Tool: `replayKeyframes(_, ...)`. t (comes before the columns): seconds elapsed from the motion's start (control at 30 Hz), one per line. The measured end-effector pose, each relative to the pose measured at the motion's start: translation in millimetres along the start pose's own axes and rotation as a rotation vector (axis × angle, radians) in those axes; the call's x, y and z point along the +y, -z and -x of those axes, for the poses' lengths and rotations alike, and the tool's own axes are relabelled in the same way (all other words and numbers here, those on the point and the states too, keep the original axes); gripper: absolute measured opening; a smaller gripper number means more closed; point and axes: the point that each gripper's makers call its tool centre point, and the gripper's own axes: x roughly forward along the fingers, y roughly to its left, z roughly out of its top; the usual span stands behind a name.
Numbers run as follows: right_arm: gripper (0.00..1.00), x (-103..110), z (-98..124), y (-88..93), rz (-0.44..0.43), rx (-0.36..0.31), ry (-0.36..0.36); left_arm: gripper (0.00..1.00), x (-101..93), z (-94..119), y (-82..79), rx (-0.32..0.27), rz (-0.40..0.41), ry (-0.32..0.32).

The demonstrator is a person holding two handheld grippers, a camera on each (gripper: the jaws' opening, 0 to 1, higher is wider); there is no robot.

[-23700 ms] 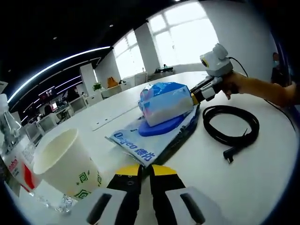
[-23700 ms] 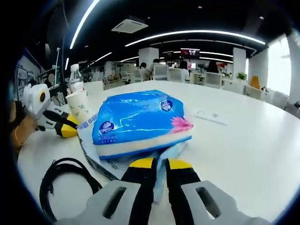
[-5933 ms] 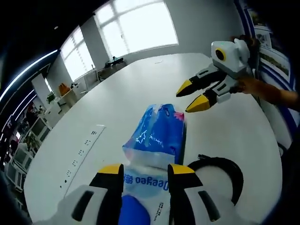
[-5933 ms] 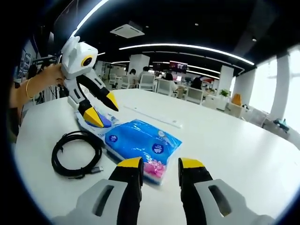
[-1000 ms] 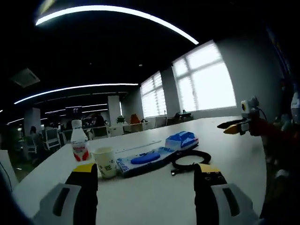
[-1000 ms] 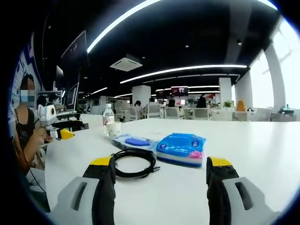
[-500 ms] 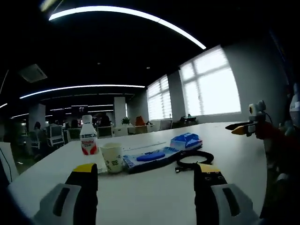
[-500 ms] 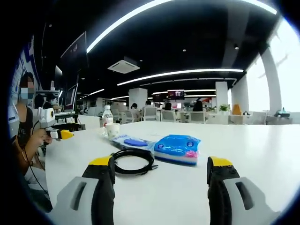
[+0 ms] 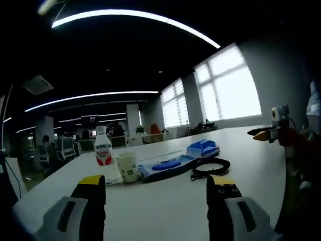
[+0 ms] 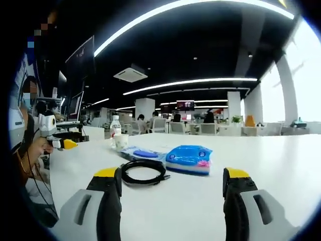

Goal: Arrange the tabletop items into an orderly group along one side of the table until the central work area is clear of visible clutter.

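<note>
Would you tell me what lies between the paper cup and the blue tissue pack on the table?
In the left gripper view, a flat blue-printed packet lies between the paper cup and the blue tissue pack, reaching nearly from one to the other.

An open-plan office under a dark ceiling (image 9: 115,55) crossed by curved light strips (image 10: 185,80). Tall bright windows (image 9: 228,85) line one grey wall. Beyond the white desk (image 10: 281,165), rows of chairs (image 10: 173,126), white pillars (image 10: 233,106) and a ceiling air unit (image 10: 130,74)
</note>
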Motion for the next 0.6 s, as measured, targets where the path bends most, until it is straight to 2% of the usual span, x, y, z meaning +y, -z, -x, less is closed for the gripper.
replayKeyframes(0.27, 0.8, 4.3, 4.8, -0.9, 0.004, -0.013, 0.011, 0.87, 2.9, 9.1, 0.9, -0.011, 0.042, -0.015)
replayKeyframes(0.43, 0.88, 8.1, 8.0, -4.0, -0.006, -0.023, 0.014, 0.99, 4.8, 12.1, -0.9, -0.037, 0.062, -0.033)
replayKeyframes(0.6, 1.0, 7.9, 12.4, -11.6, -0.004, -0.041, 0.028, 1.0, 6.3, 17.1, -11.7, -0.075, 0.085, -0.05)
